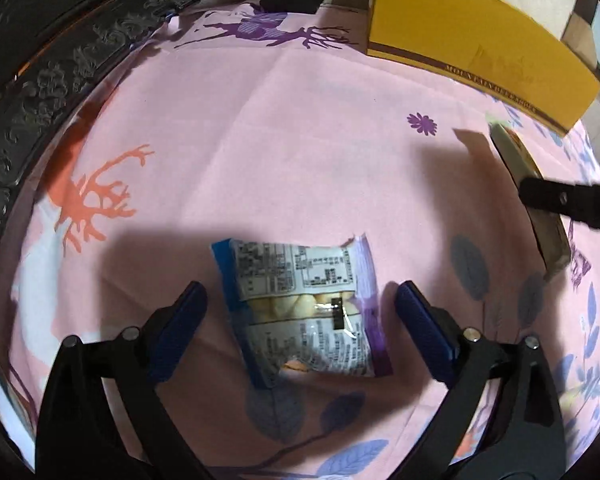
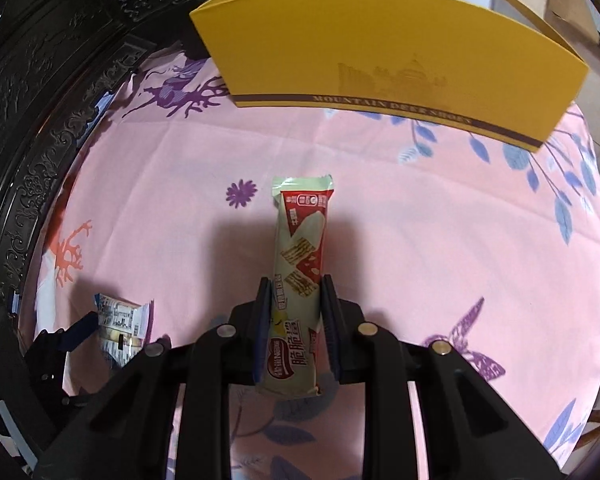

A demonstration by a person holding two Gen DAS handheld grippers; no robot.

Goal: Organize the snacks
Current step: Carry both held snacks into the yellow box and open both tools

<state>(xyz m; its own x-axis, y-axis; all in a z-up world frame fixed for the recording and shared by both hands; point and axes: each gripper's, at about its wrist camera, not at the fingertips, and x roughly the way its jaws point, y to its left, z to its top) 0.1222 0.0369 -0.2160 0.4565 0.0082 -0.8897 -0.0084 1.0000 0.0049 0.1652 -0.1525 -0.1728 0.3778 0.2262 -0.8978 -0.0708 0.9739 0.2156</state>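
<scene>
A small blue and purple snack packet [image 1: 304,308] lies label side up on the pink tablecloth, between the fingers of my left gripper [image 1: 300,304], which is open around it without touching. It also shows in the right wrist view [image 2: 122,326], at the lower left. My right gripper [image 2: 294,300] is shut on a long pale green and red wafer bar [image 2: 302,256], held pointing away toward an open yellow box [image 2: 396,68]. In the left wrist view the bar [image 1: 516,160] and right gripper show at the right edge, the box [image 1: 472,36] at top right.
The pink tablecloth [image 2: 420,240] with deer, flower and leaf prints covers the table. Dark carved wooden furniture [image 1: 48,68] curves along the left side and also shows in the right wrist view [image 2: 40,120]. A cardboard box [image 2: 572,12] stands behind the yellow one.
</scene>
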